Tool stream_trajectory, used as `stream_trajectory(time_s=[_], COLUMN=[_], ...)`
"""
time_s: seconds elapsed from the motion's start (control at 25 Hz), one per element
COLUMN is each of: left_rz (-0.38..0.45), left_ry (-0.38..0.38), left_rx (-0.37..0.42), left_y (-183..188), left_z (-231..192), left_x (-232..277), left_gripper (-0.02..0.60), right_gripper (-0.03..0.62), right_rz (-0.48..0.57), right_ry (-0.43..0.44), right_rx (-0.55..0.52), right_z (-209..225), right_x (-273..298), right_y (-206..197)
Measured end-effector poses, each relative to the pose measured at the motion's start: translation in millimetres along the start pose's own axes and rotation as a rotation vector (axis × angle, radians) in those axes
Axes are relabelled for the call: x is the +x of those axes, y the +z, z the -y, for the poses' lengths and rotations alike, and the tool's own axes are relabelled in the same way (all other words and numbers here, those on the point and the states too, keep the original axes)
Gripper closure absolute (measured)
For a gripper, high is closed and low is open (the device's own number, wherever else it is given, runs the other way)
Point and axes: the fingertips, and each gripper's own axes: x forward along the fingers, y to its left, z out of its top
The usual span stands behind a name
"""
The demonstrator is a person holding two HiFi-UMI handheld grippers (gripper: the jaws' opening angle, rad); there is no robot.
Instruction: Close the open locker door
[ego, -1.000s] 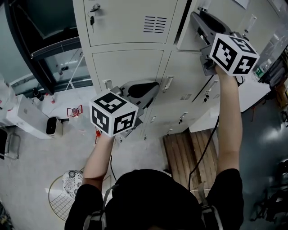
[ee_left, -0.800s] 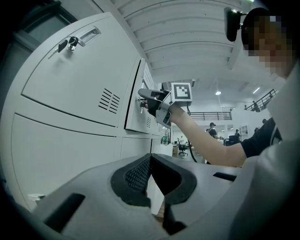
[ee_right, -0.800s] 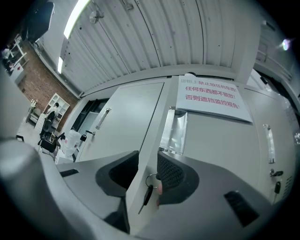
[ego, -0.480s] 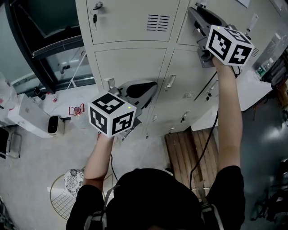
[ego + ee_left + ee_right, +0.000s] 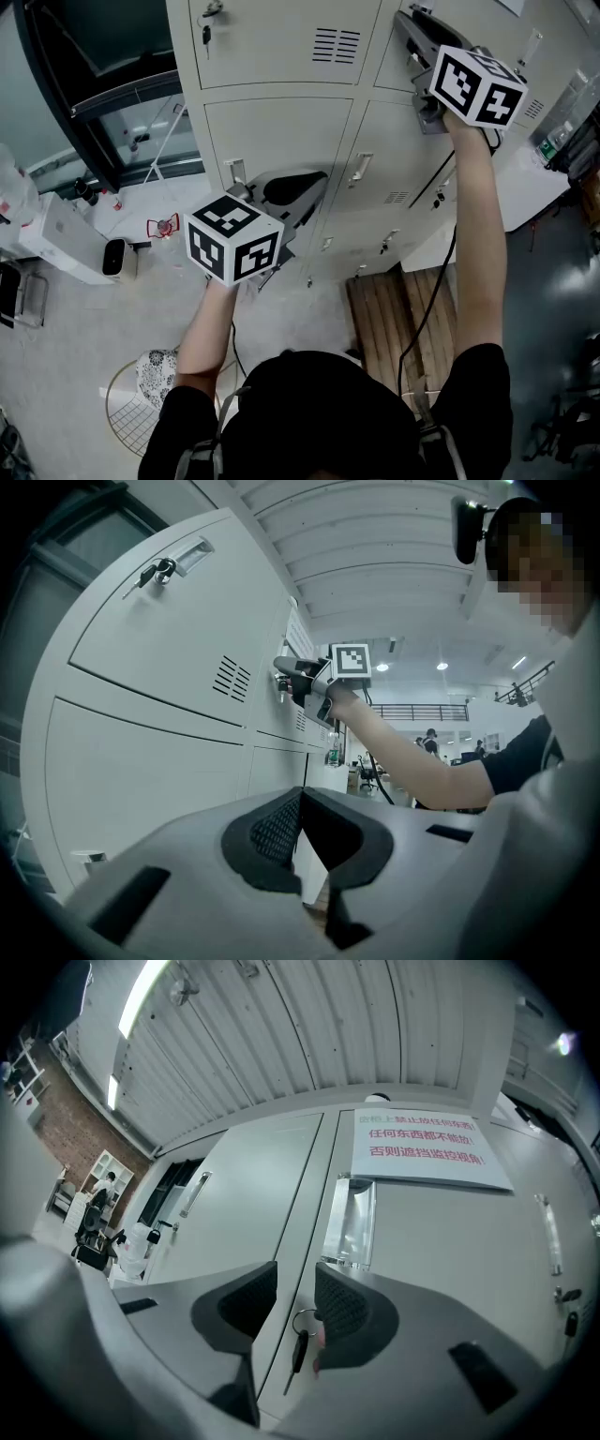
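The upper locker door (image 5: pixel 394 80) at the top right lies nearly flush with its frame. My right gripper (image 5: pixel 410 21) is held up against it, jaws open and nothing between the pads. In the right gripper view, this gripper (image 5: pixel 295 1297) points at the door's left edge (image 5: pixel 441 1241). A key on a ring (image 5: pixel 298 1344) hangs beside the right pad, below a metal handle (image 5: pixel 350 1222). My left gripper (image 5: pixel 323 183) hovers lower, in front of the middle lockers. Its jaws (image 5: pixel 302 794) are shut and empty.
A notice in red print (image 5: pixel 427 1147) is stuck on the door. A wooden pallet (image 5: pixel 394 309) lies on the floor below the lockers. A white box (image 5: pixel 66 239) and a wire stool (image 5: pixel 141 403) stand at left. A cable (image 5: pixel 427 309) trails from the right gripper.
The right gripper has pressed forward against the upper door, and the dark gap along the door's left edge has narrowed. The left gripper has barely moved.
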Motion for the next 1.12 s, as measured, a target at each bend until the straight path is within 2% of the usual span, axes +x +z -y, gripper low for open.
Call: stream_trajectory(time_s=[0.4,0.68,1.12], left_rz=[-0.016,-0.014,-0.017], left_ry=[0.010,0.019,0.071], left_rx=[-0.013,-0.029,-0.016], left_y=[-10.5,-16.9,-30.0], left_z=[12.0,39.2,109.5], left_x=[1.2,10.7,26.5], left_gripper=[0.565,0.565,0.565], right_gripper=[0.467,0.467,0.468], right_rz=[0.036,0.079,0.071], right_ry=[0.006,0.054,0.142], right_rx=[0.021,0.012,0.022], right_z=[6.9,-8.0,-31.1], right_x=[-30.4,-97.4,-213.2], right_y=[9.9,15.8,3.1])
